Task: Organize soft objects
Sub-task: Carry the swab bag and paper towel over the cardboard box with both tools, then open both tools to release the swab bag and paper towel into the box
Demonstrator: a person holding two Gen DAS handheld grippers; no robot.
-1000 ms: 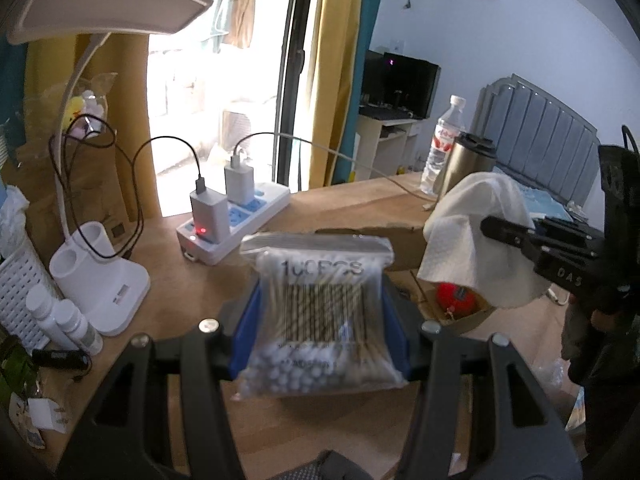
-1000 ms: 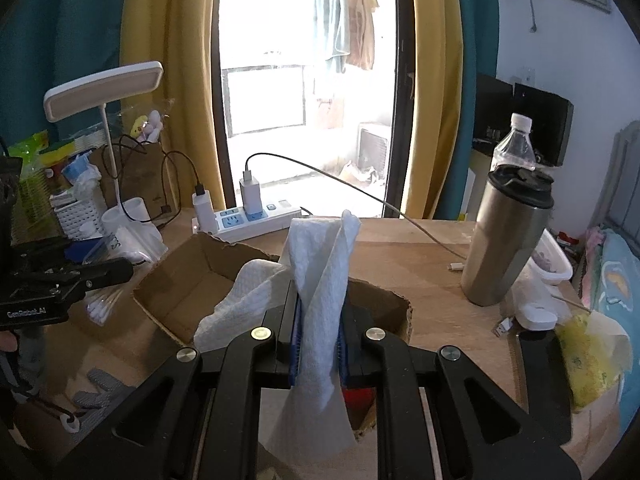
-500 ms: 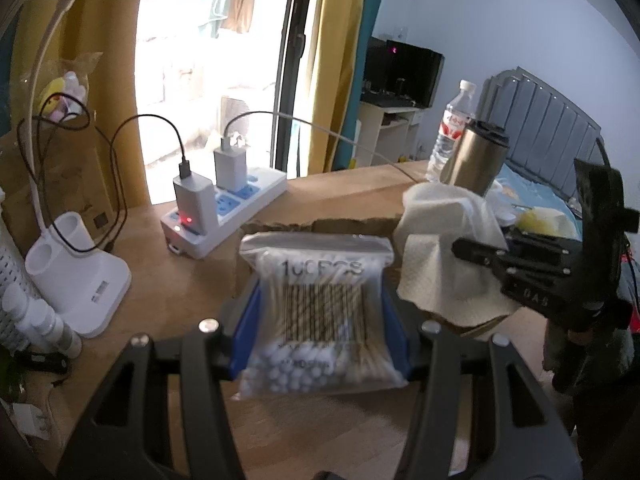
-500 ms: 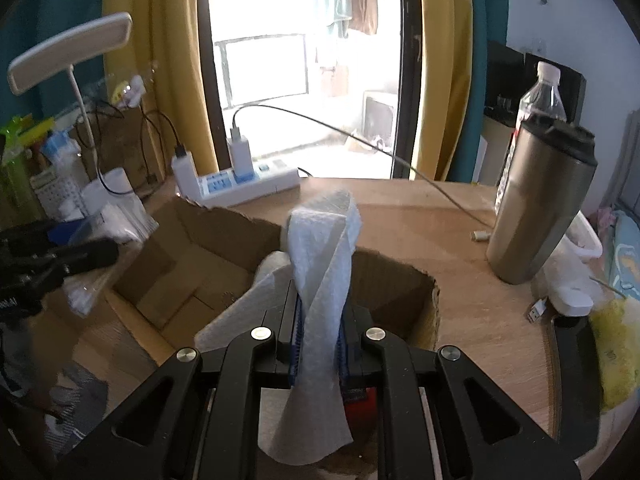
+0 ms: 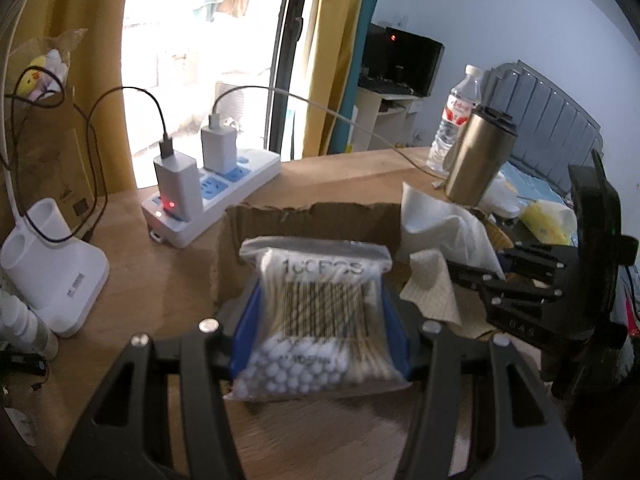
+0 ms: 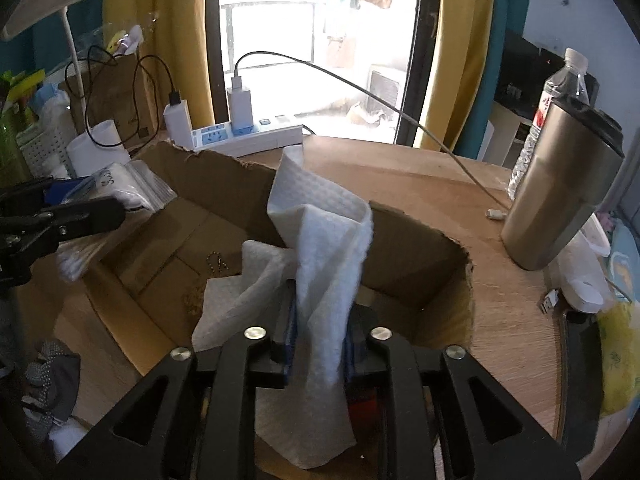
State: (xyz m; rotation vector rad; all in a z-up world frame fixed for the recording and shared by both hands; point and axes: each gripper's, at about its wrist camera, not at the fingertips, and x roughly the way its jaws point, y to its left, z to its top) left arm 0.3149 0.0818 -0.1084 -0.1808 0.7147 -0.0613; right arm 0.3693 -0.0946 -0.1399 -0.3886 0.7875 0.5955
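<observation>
Both hand-held grippers came nearer the cardboard box (image 6: 224, 184), clamping swab bag (image 5: 320, 312) and tissue (image 6: 324, 264).

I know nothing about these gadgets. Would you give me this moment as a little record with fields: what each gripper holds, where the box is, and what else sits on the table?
left gripper: shut on bag of cotton swabs
right gripper: shut on white paper towel
cardboard box: open, on wooden table, under the towel
nearby: power strip, steel tumbler, water bottle

"100PCS" on cotton swab bag (image 5: 320, 312), partly blurred, other txt unreadable
</observation>
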